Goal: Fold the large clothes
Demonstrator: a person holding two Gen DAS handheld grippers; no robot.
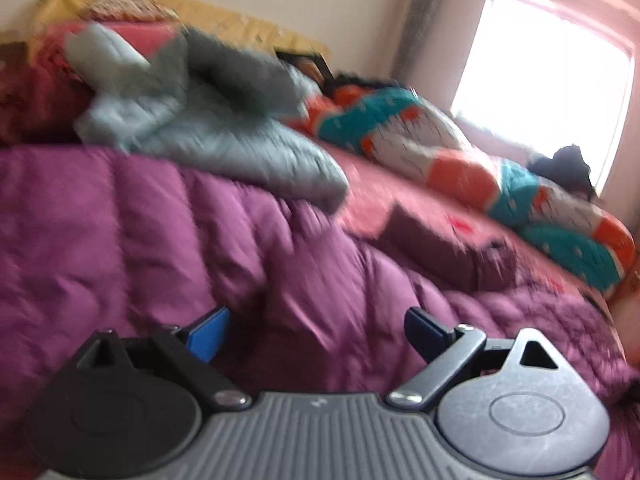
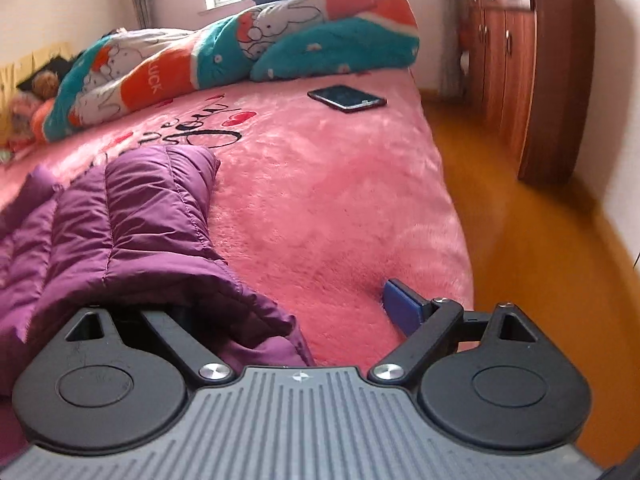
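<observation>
Left wrist view shows the left gripper [image 1: 316, 330] spread wide above the purple down jacket [image 1: 160, 240], gripping nothing (the frame is blurred). On the pink bed blanket [image 2: 320, 208] the right gripper [image 2: 308, 312] is also spread, 1 finger hidden under the jacket's edge. Judging by this, a fold is being set up; next, each must pinch an edge.
</observation>
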